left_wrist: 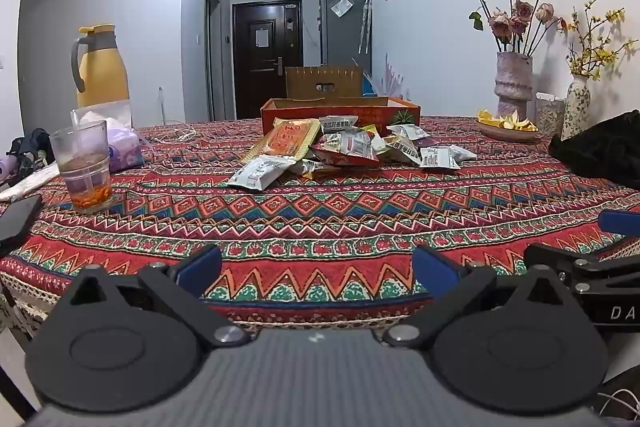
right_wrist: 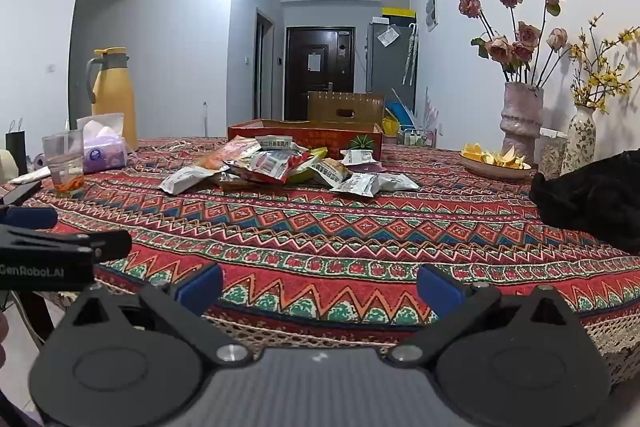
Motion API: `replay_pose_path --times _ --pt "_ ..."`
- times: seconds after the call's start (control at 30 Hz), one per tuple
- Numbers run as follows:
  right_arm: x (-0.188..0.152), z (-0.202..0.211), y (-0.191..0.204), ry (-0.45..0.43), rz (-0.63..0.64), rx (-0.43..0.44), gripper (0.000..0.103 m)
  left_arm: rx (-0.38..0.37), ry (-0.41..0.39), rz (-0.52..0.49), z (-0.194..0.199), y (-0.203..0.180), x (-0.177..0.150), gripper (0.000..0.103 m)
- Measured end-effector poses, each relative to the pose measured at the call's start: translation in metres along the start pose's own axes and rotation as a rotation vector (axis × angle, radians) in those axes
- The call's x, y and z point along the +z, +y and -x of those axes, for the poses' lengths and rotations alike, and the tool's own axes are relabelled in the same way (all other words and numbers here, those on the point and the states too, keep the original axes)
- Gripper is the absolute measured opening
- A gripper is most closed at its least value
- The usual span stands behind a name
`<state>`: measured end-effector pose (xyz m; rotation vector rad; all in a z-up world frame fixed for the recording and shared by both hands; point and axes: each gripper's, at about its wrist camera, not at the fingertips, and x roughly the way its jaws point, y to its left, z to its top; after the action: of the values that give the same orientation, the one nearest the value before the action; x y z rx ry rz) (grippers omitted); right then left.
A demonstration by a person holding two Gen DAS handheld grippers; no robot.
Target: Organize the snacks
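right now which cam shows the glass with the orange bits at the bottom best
The left wrist view. There the glass stands near and large at the table's left edge, its orange bits and straw plainly visible. In the right wrist view the same glass is smaller and farther off, in front of the tissue pack, with less detail.

We are in a home, at a dining table [left_wrist: 320, 227] under a patterned cloth. We see a yellow thermos jug [left_wrist: 102, 67], a tissue pack [left_wrist: 124, 147], a drinking glass [left_wrist: 85, 167] and vases of dried roses [left_wrist: 514, 83]. Behind, a hallway leads to a dark entrance door [left_wrist: 266, 55] beside a grey fridge [left_wrist: 346, 27].
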<state>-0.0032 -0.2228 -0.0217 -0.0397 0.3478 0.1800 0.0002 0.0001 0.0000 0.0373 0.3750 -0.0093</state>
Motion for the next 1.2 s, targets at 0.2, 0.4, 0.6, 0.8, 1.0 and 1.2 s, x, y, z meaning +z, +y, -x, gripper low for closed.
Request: replay_pose_path --times 0.2,0.4,0.6,0.8,1.0,1.2 --pt "-0.0024 0.0017 -0.0019 0.001 -0.001 -0.011 0.103 -0.001 -0.005 -0.004 -0.0017 -0.0009 0.0006 0.103" --pt "0.005 -0.0031 0.0008 -0.001 0.002 -0.006 0.103 -0.005 -0.005 -0.009 -0.0035 0.0017 0.0049 0.103" --pt "0.0 0.0006 0.0007 -0.011 0.011 -0.002 0.103 -0.005 -0.015 -0.011 0.0026 -0.0007 0.0022 0.103" --pt "0.0005 -0.0005 0.001 -0.01 0.01 -0.005 0.103 -0.007 -0.007 -0.012 0.0015 -0.0005 0.0014 0.103" --pt "0.0002 0.0005 0.0006 -0.013 0.013 -0.006 0.103 -0.007 -0.009 -0.012 0.0016 -0.0001 0.0007 0.103" --pt "0.0009 0.0026 0.0009 -0.018 0.014 -0.006 0.103 -0.01 -0.008 -0.012 0.001 0.0008 0.0006 0.103"
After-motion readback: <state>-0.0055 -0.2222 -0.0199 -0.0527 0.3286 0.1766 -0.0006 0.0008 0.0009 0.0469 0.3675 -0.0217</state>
